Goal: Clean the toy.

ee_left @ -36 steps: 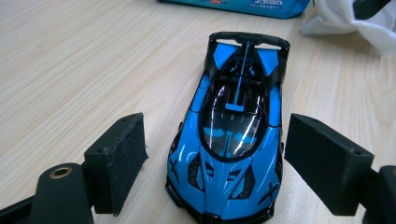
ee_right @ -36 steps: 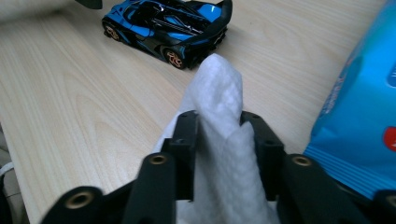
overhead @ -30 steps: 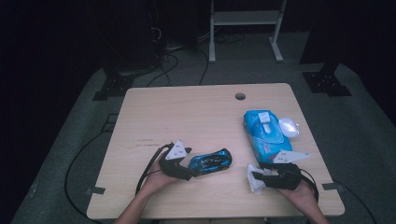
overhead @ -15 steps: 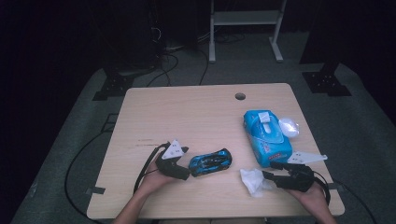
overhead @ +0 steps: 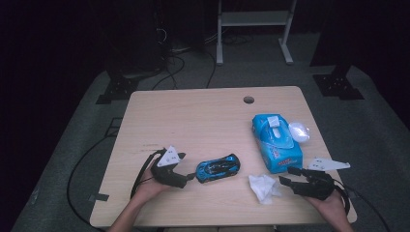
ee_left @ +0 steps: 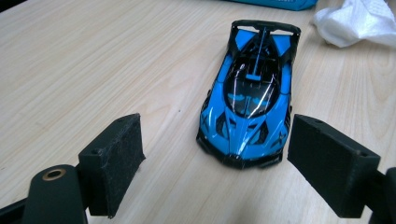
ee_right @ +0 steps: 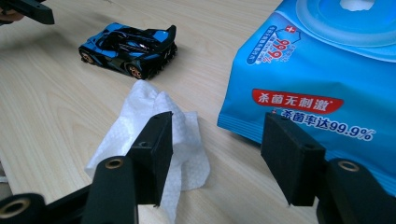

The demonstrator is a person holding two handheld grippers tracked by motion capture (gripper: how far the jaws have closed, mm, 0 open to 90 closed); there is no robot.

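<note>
A blue and black toy car (overhead: 218,167) stands on the wooden table (overhead: 203,121), near its front. My left gripper (overhead: 188,178) is just left of it and open. In the left gripper view the car's nose (ee_left: 240,156) sits in the gap, clear of both pads (ee_left: 116,163). A crumpled white wipe (overhead: 263,187) lies right of the car. My right gripper (overhead: 286,177) is just right of the wipe, open, and its jaws have just been opening. In the right gripper view the wipe (ee_right: 154,121) lies by the left pad (ee_right: 156,149), and neither pad presses on it.
A blue pack of wet wipes (overhead: 276,142) lies at the right, close behind the right gripper. Its near end (ee_right: 317,88) rises beside the right pad. A white lid (overhead: 298,131) rests against the pack's far side. A round hole (overhead: 248,100) is near the table's back edge.
The right gripper has let go of the wipe and pulled back to the right, leaving it on the table. The left gripper has drawn back a little to the left, off the car.
</note>
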